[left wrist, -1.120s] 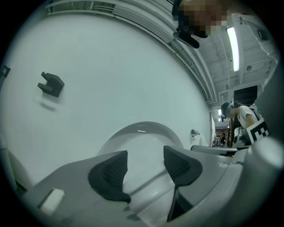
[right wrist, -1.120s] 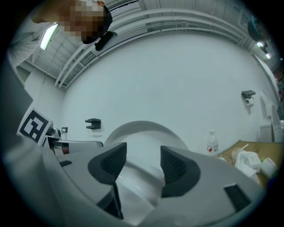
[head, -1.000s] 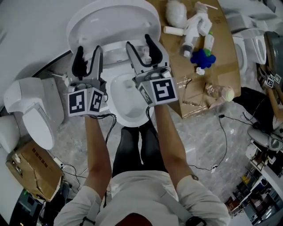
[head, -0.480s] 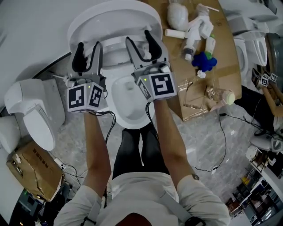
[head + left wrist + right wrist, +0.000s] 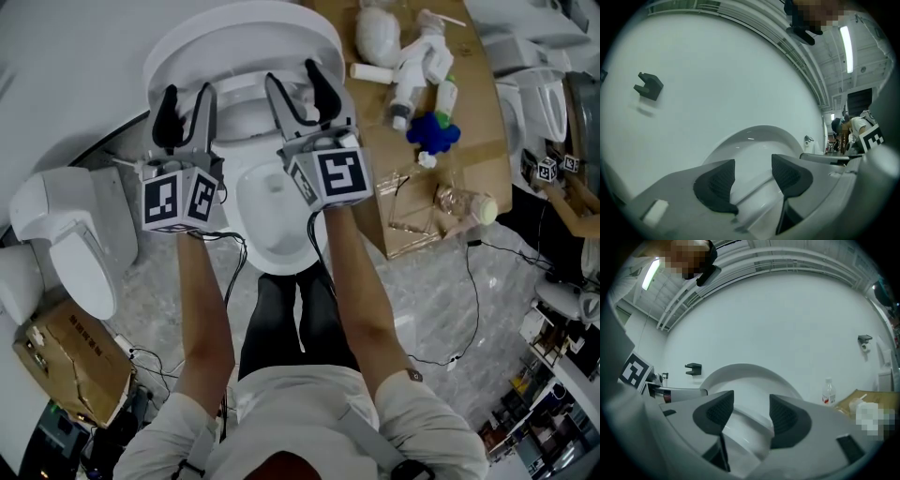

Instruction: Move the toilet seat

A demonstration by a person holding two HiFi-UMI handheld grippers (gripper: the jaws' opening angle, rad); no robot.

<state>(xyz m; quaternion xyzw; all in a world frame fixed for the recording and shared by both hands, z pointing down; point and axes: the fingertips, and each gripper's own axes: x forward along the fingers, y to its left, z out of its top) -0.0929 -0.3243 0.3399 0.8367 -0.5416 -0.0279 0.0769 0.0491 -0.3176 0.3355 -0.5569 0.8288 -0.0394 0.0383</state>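
A white toilet stands against the wall, its lid (image 5: 234,37) tipped up over the bowl (image 5: 267,220). The toilet seat (image 5: 246,105) shows as a white ring just under the lid. My left gripper (image 5: 187,98) grips the seat's left side and my right gripper (image 5: 293,82) its right side. In the left gripper view the left gripper (image 5: 753,171) has the seat's white rim (image 5: 750,199) running between its dark pads. The right gripper (image 5: 751,408) holds the rim (image 5: 745,430) the same way, with the lid's arc (image 5: 740,373) beyond.
A flattened cardboard sheet (image 5: 469,141) right of the toilet carries spray bottles, a blue object (image 5: 431,127) and a plastic bottle (image 5: 464,199). Another toilet (image 5: 66,234) and a cardboard box (image 5: 70,361) stand at the left. Cables trail over the marble floor (image 5: 450,281).
Both grippers have edged a little toward the wall with the seat rim between their jaws. The left jaws have drawn in slightly.
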